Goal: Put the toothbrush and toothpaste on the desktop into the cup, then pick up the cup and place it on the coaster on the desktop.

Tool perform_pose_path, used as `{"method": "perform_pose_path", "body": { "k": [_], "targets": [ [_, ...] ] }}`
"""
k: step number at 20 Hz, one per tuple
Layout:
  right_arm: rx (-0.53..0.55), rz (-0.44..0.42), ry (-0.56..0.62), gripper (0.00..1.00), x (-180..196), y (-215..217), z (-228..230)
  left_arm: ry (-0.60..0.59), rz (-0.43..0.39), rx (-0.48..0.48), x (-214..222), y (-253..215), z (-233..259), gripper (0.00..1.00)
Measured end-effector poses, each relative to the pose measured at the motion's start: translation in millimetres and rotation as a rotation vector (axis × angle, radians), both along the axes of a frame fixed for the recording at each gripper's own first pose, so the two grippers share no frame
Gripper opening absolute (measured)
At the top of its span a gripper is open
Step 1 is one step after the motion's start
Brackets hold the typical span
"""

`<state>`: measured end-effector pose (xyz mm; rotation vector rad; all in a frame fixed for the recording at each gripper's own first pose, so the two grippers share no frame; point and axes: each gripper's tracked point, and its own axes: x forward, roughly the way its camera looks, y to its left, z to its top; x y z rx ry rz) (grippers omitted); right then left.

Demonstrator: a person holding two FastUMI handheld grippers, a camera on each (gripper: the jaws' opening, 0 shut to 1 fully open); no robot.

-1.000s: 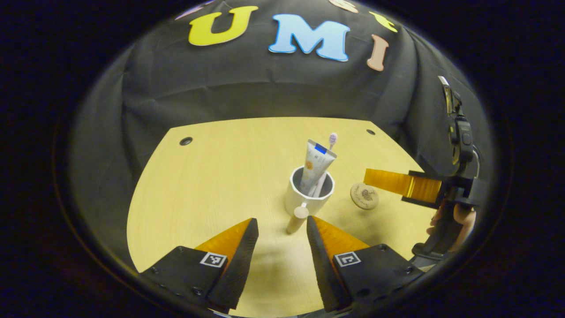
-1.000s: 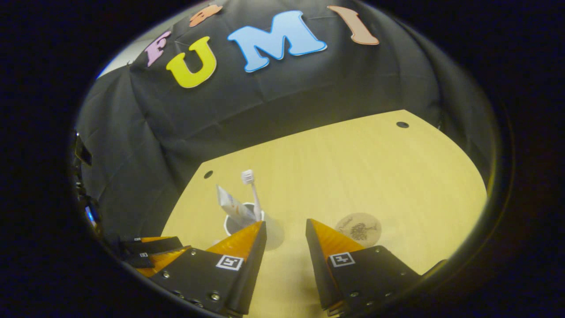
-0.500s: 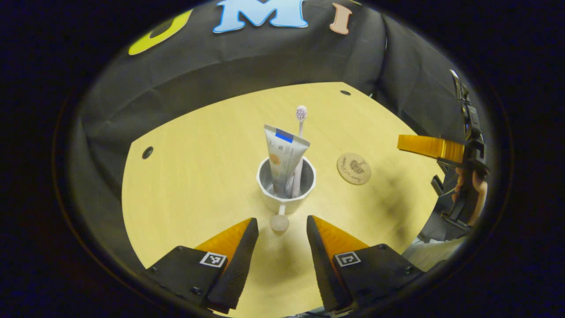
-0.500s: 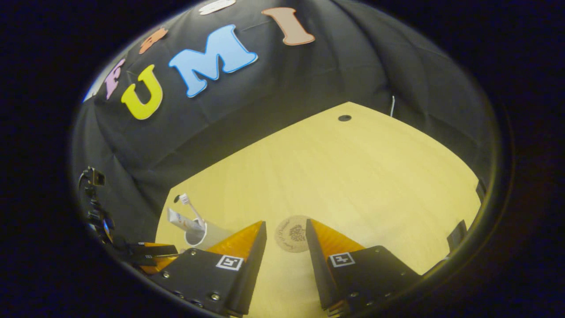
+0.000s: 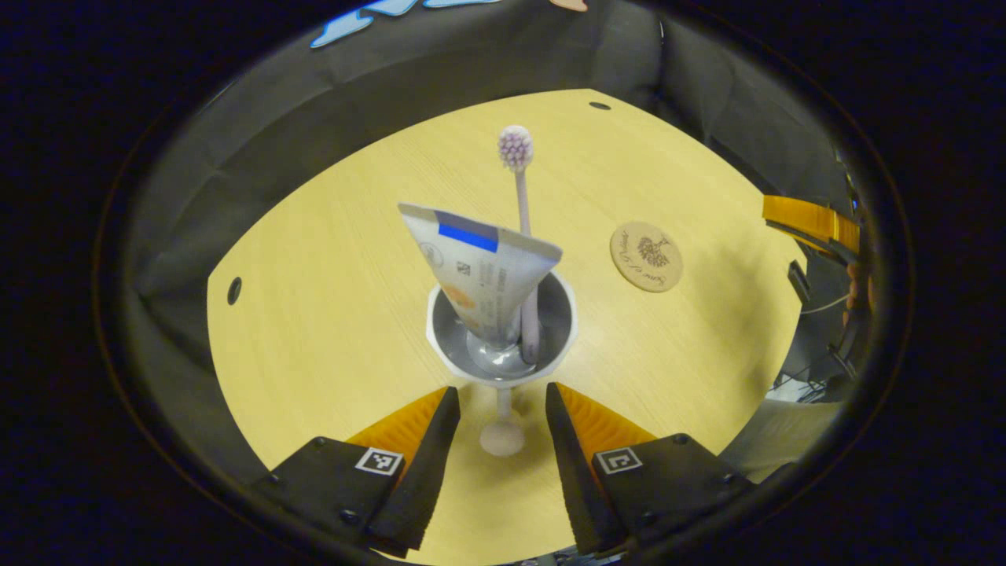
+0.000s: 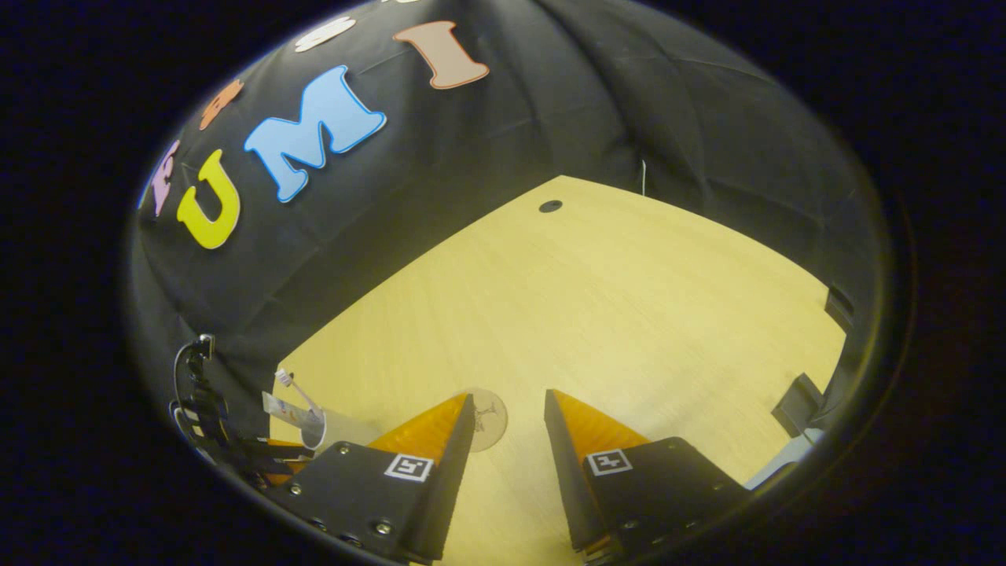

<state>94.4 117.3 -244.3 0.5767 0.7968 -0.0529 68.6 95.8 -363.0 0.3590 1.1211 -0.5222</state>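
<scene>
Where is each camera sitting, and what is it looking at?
Left gripper view: rides the left claw, looking down into the cup with toothpaste and toothbrush; its open fingers flank the cup's handle.
Right gripper view: rides the right claw, facing the desktop; its fingers are open.
Both show the coaster, cup and desktop.

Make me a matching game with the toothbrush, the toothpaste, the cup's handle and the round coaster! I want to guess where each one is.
Things:
1. pink toothbrush
2. white toothpaste tube with a blue stripe
3. knobbed handle of the white cup
4. round wooden coaster

Places:
A. flat on the desktop, nothing on it
B. between the left claw's open fingers
C. standing in the cup, head poking highest
D. leaning in the cup, wide end up

Pairs: 1-C, 2-D, 3-B, 4-A
</scene>
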Motion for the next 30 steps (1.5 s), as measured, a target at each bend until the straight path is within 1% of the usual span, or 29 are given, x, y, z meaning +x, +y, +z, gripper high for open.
{"method": "perform_pose_path", "body": {
  "k": [1,2,3,6,7,8,9,10,12,14,15,16,17,21,22,29,30],
  "targets": [
    [0.0,-0.01,0.007,0.57,0.5,-4.2,-1.1,0.014,-0.008,0.015,-0.7,1.1,-3.3,0.74],
    [0.001,-0.019,0.013,0.57,1.5,-7.2,-3.1,0.023,-0.016,0.026,-0.9,0.8,-7.1,0.77],
    [0.003,-0.027,0.018,0.57,2.6,-10.6,-3.9,0.033,-0.021,0.036,-0.4,-0.2,-12.6,0.75],
    [0.004,-0.043,0.031,0.57,1.9,-20.1,-5.9,0.057,-0.03,0.06,1.1,0.1,-18.5,0.75],
    [0.001,-0.048,0.034,0.57,2.7,-22.2,-6.8,0.068,-0.035,0.071,2.4,1.3,-19.9,0.78],
    [0.0,-0.05,0.037,0.57,3.1,-24.1,-8.6,0.082,-0.038,0.08,2.5,2.5,-21.6,0.75],
    [-0.001,-0.052,0.044,0.57,3.2,-25.9,-9.5,0.092,-0.036,0.092,4.3,2.9,-25.4,0.77],
    [-0.001,-0.054,0.049,0.57,1.3,-27.7,-11.2,0.104,-0.034,0.094,4.2,1.5,-27.7,0.73],
    [-0.003,-0.053,0.062,0.57,-1.1,-28.8,-14.4,0.121,-0.036,0.093,6.0,-1.2,-34.1,0.71],
    [-0.005,-0.05,0.076,0.57,-4.0,-31.1,-18.1,0.126,-0.05,0.091,5.4,-3.0,-36.0,0.61],
    [-0.005,-0.05,0.08,0.57,-4.3,-31.7,-18.3,0.132,-0.053,0.1,7.9,-2.8,-37.3,0.48],
    [-0.004,-0.051,0.083,0.57,-3.6,-32.3,-18.2,0.13,-0.05,0.097,9.1,-4.2,-36.4,0.46],
    [-0.003,-0.051,0.085,0.57,-4.3,-32.3,-20.0,0.135,-0.044,0.1,8.8,-4.8,-40.8,0.46],
    [-0.003,-0.051,0.089,0.57,-5.5,-33.6,-22.6,0.136,-0.026,0.097,8.3,-6.7,-38.9,0.34],
    [-0.002,-0.054,0.089,0.57,-5.6,-34.6,-22.4,0.132,-0.023,0.09,8.3,-7.3,-38.8,0.35],
    [0.009,-0.079,0.095,0.57,-9.9,-42.4,-24.7,0.13,-0.011,0.071,6.2,-11.3,-39.4,0.34],
    [0.01,-0.08,0.095,0.51,-9.5,-42.7,-24.9,0.13,-0.012,0.07,6.0,-11.8,-38.5,0.34]
  ]
}}
